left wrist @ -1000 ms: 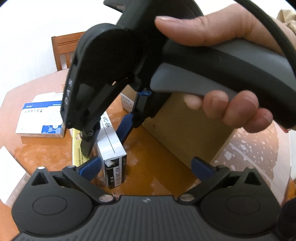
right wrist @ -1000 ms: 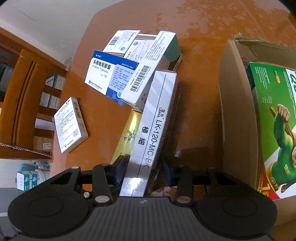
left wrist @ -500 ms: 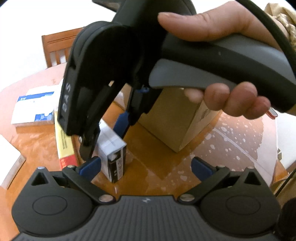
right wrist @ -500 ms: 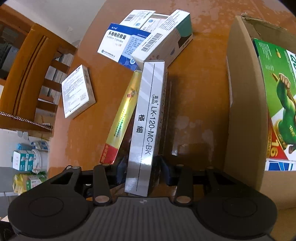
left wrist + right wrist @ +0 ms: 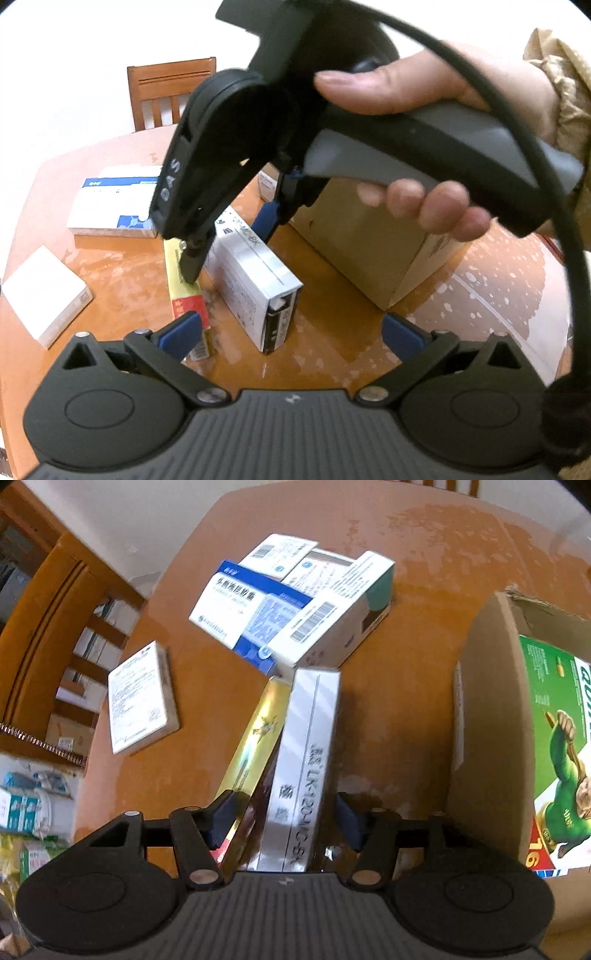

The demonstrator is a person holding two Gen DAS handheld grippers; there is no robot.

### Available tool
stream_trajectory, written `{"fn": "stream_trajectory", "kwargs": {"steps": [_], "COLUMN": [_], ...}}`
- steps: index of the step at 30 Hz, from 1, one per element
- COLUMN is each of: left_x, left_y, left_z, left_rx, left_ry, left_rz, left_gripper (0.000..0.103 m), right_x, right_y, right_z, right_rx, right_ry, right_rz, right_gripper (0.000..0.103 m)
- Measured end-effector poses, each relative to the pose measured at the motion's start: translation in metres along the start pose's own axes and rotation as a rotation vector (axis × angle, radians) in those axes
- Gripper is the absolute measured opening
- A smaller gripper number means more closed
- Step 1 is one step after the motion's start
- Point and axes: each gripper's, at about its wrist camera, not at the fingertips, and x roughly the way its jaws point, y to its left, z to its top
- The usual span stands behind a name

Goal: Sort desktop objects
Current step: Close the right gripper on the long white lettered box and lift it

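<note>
Both grippers are in view. Right gripper [image 5: 284,821] points steeply down at the table, its blue pads standing apart and still widening, with the silver-white carton [image 5: 306,768] and the gold-and-red box [image 5: 255,746] between them; the left pad sits right against the gold box, while a sliver of gap shows between the right pad and the carton, so nothing looks clamped. That carton stands on its narrow long edge on the orange-brown table [image 5: 207,701], its long axis running from the bottom centre of the right wrist view up toward the heap of medicine boxes [image 5: 291,602] in the upper middle, its printed face upward and its near end cut off by the gripper's body. Leaning against its left side, the gold box tilts along almost the same line. In the left wrist view the carton [image 5: 255,280] runs from mid-frame down toward the lower centre, its black end flap facing the camera, and the right gripper [image 5: 229,236] and the hand [image 5: 424,147] holding it fill the upper half and hide the carton's far end. Left gripper [image 5: 291,334] hangs low at the bottom of that view with its pads wide apart and empty. A cardboard box [image 5: 491,746] stands at the right of the right wrist view, a green package [image 5: 557,738] inside it partly cut off by the frame edge. Small print on the medicine boxes is blurred.
</note>
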Motion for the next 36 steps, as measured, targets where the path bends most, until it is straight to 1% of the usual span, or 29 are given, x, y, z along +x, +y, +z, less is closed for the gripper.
{"fn": "stream_trajectory", "kwargs": {"steps": [1, 2, 3, 5, 7, 11, 16, 20, 22, 24, 26, 28, 29, 30, 34, 36], "left_x": [0.000, 0.001, 0.001, 0.001, 0.000, -0.006, -0.011, -0.006, -0.011, -0.023, -0.027, -0.044, -0.044, -0.044, -0.042, -0.041], "left_y": [0.000, -0.001, -0.002, -0.004, -0.007, -0.014, -0.020, -0.024, -0.020, -0.010, -0.009, 0.001, 0.001, 0.002, -0.001, -0.003], "left_z": [-0.001, -0.002, -0.002, -0.004, -0.006, -0.012, -0.019, -0.023, -0.022, -0.015, -0.017, -0.033, -0.033, -0.033, -0.032, -0.031], "left_rx": [-0.002, -0.003, -0.001, 0.009, 0.021, 0.012, 0.009, -0.008, -0.023, -0.033, -0.043, -0.053, -0.057, -0.061, -0.061, -0.056], "left_ry": [0.002, 0.004, 0.006, 0.012, 0.020, 0.044, 0.071, 0.082, 0.081, 0.078, 0.075, 0.074, 0.075, 0.075, 0.079, 0.080], "left_rz": [0.000, 0.001, 0.002, 0.004, 0.006, -0.008, -0.009, 0.009, 0.015, 0.022, 0.028, 0.032, 0.035, 0.038, 0.048, 0.056], "left_gripper": [0.103, 0.103, 0.103, 0.103, 0.103, 0.103, 0.103, 0.103, 0.103, 0.103, 0.103, 0.103, 0.103, 0.103, 0.103, 0.103], "right_x": [-0.001, -0.002, -0.003, -0.004, -0.006, -0.009, -0.013, -0.021, -0.024, -0.028, -0.034, -0.041, -0.043, -0.045, -0.040, -0.036], "right_y": [0.001, 0.002, 0.003, 0.006, 0.009, 0.014, 0.015, 0.022, 0.022, 0.018, 0.013, 0.007, 0.004, 0.002, -0.002, 0.000], "right_z": [-0.002, -0.003, -0.005, -0.009, -0.016, -0.033, -0.055, -0.065, -0.063, -0.058, -0.054, -0.049, -0.047, -0.045, -0.040, -0.039], "right_rx": [-0.008, -0.016, -0.024, -0.050, -0.078, -0.132, -0.187, -0.242, -0.232, -0.204, -0.167, -0.126, -0.109, -0.098, -0.076, -0.079], "right_ry": [0.002, 0.003, 0.005, 0.007, 0.018, 0.052, 0.090, 0.070, 0.056, 0.027, 0.000, -0.029, -0.040, -0.043, -0.030, -0.034], "right_rz": [0.003, 0.005, 0.008, 0.003, 0.000, 0.002, -0.020, -0.044, -0.036, -0.025, -0.014, -0.013, -0.015, -0.010, 0.019, 0.017], "right_gripper": [0.053, 0.047, 0.044, 0.041, 0.041, 0.039, 0.038, 0.038, 0.038, 0.040, 0.041, 0.049, 0.057, 0.062, 0.062, 0.064]}}
